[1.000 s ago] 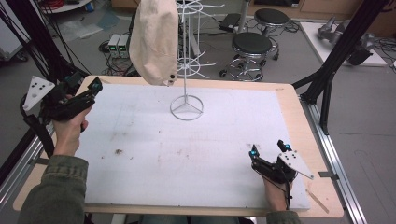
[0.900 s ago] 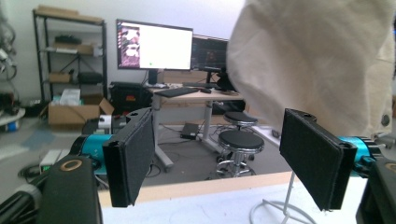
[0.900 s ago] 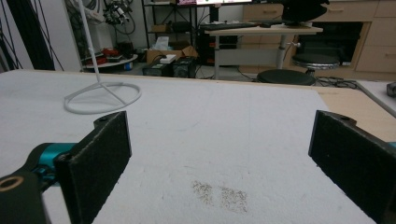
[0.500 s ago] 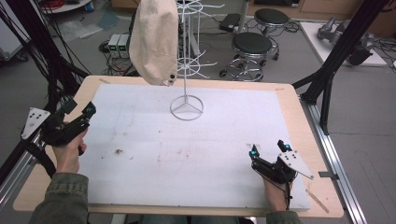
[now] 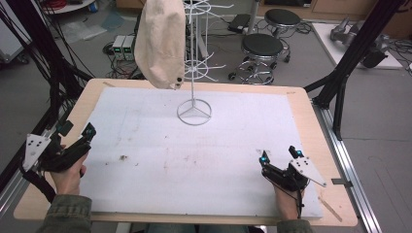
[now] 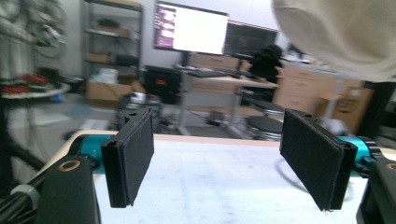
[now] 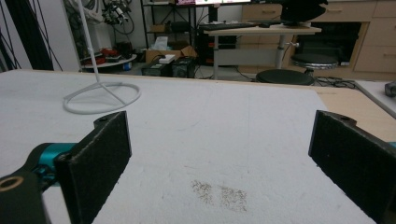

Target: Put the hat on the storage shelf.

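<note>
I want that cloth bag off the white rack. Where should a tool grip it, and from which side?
Probably the bag's rounded bottom, coming from the left tool's side: it hangs free there, while the rack's pole and hooks crowd its right.

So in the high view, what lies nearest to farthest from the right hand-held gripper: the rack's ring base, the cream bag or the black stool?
1. White wire ring base, mid-table.
2. Cream cloth bag, hanging far-left.
3. Black round stool, on the floor beyond; close to the bag's distance.

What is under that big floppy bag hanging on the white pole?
Under the cream bag lies the table's far left part with its white mat; nothing stands there. The rack's ring base sits beside it. The bag's inside is hidden.
</note>
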A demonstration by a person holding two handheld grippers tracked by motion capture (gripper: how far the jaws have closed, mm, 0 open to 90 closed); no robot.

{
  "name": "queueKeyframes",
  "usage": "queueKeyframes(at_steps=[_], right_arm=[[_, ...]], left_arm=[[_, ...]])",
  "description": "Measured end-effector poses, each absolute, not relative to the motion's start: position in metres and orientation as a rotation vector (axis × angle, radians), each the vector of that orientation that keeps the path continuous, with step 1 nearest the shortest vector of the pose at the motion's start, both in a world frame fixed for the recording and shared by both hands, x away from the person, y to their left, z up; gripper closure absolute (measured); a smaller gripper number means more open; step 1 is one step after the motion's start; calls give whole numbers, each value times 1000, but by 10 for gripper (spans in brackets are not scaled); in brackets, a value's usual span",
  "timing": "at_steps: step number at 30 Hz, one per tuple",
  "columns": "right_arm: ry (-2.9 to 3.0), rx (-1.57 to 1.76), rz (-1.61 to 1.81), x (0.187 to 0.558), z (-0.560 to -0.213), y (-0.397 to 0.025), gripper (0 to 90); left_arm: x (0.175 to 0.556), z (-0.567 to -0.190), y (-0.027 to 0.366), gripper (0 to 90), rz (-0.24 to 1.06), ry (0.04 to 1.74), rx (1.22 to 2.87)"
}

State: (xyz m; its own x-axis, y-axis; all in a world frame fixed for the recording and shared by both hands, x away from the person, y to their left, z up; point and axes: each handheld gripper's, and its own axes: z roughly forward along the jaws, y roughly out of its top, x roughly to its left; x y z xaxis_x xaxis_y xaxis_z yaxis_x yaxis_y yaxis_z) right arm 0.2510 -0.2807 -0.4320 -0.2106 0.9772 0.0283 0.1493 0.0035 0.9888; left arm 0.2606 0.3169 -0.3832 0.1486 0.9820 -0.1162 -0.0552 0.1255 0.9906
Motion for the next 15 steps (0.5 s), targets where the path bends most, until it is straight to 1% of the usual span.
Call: queueKeyframes(at_steps=[10, 13, 15], right_arm=[[1470, 1236, 1299, 250, -432, -281, 48], [1469, 1244, 1300, 250, -433, -282, 48], [1468, 1239, 1295, 250, -433, -283, 48]], left_arm=[[252, -411, 324, 255, 1135, 1220, 1103], [249, -414, 327, 255, 1130, 1225, 1097], [247, -416, 330, 255, 1099, 1217, 1096]])
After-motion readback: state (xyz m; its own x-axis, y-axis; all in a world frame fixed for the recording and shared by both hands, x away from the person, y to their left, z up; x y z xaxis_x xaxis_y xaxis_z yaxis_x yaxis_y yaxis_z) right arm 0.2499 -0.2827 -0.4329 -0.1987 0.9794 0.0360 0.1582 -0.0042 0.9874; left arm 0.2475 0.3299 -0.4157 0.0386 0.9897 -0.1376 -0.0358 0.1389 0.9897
